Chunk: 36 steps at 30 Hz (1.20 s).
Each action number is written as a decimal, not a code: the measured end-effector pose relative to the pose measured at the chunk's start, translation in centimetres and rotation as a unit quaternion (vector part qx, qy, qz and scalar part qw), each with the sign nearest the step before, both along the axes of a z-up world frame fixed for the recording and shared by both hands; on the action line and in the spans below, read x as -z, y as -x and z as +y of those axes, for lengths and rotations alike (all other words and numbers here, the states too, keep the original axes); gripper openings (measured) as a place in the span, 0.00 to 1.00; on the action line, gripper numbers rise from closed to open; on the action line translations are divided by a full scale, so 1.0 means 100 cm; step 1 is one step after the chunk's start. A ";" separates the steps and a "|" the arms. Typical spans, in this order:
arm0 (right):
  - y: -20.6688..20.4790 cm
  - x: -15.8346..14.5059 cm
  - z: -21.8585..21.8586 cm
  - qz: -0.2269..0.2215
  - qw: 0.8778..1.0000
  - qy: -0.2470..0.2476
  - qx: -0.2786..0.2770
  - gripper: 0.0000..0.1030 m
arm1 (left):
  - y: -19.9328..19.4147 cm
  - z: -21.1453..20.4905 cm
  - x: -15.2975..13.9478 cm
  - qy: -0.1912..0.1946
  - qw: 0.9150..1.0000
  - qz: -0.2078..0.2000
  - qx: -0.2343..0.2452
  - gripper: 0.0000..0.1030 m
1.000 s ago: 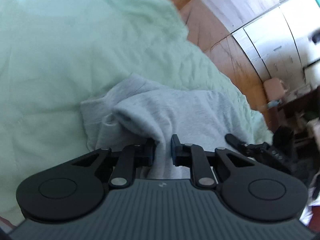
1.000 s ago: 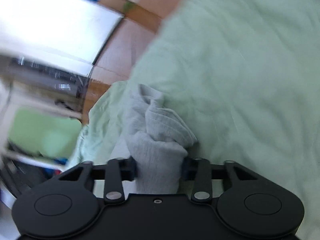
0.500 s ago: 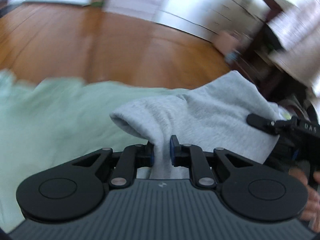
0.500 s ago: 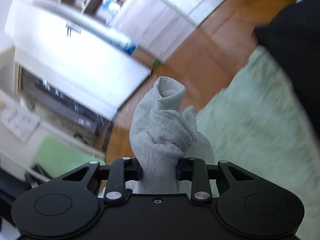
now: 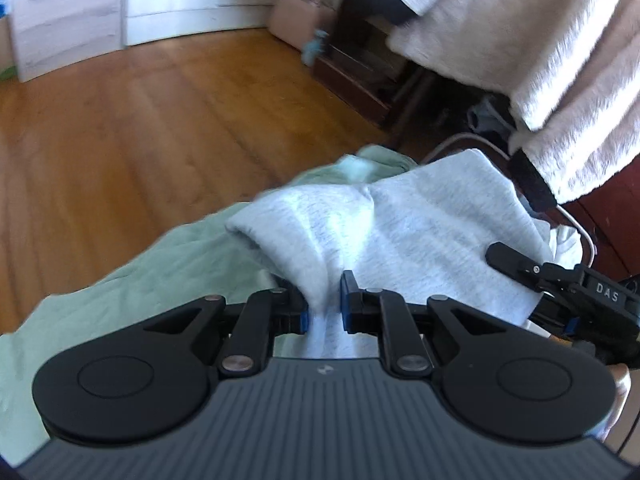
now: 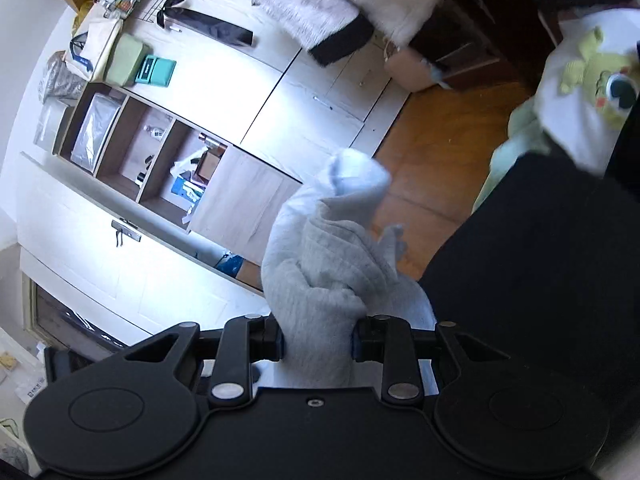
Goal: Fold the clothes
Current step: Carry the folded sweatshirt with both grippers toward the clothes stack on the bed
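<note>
The left gripper [image 5: 323, 304] has its fingers [image 5: 347, 295] clamped on a bunched fold of the light grey, soft knit garment [image 5: 404, 236], which spreads ahead of it above the pale green quilted bedspread [image 5: 140, 272] and the brown wooden floor [image 5: 140, 120]. The right gripper [image 6: 317, 345] likewise pinches a thick wad of the same grey cloth between its fingers [image 6: 270, 344], the bundle rising upright before white cabinets [image 6: 224, 76].

Left gripper [image 5: 324, 306] clamped on grey garment [image 5: 420, 236], jaws nearly together. Right gripper [image 6: 318, 346] clamped on a thicker bunch of it, jaws wider apart, raised.
</note>
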State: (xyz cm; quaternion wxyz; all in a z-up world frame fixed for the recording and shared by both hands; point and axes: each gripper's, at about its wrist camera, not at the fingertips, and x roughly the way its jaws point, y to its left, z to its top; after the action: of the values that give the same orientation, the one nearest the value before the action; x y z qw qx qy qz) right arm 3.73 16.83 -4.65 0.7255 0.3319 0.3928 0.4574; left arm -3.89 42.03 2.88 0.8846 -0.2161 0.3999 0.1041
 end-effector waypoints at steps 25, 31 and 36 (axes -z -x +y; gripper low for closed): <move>-0.042 0.109 -0.052 0.058 0.988 0.140 0.043 0.60 | 0.106 -0.030 0.234 0.363 0.883 -0.145 -0.261 0.62; -0.044 0.108 -0.057 0.084 0.987 0.125 0.051 0.60 | 0.099 -0.033 0.240 0.381 0.860 -0.205 -0.271 0.65; -0.048 0.109 -0.060 0.074 0.987 0.132 0.056 0.60 | 0.115 -0.023 0.233 0.346 0.852 -0.250 -0.305 0.82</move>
State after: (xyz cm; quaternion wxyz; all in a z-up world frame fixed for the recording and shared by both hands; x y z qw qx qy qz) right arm 8.57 10.87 -15.56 0.7560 0.2879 0.4831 0.3349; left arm -15.41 39.77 -20.45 0.7468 -0.6377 0.0897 0.1663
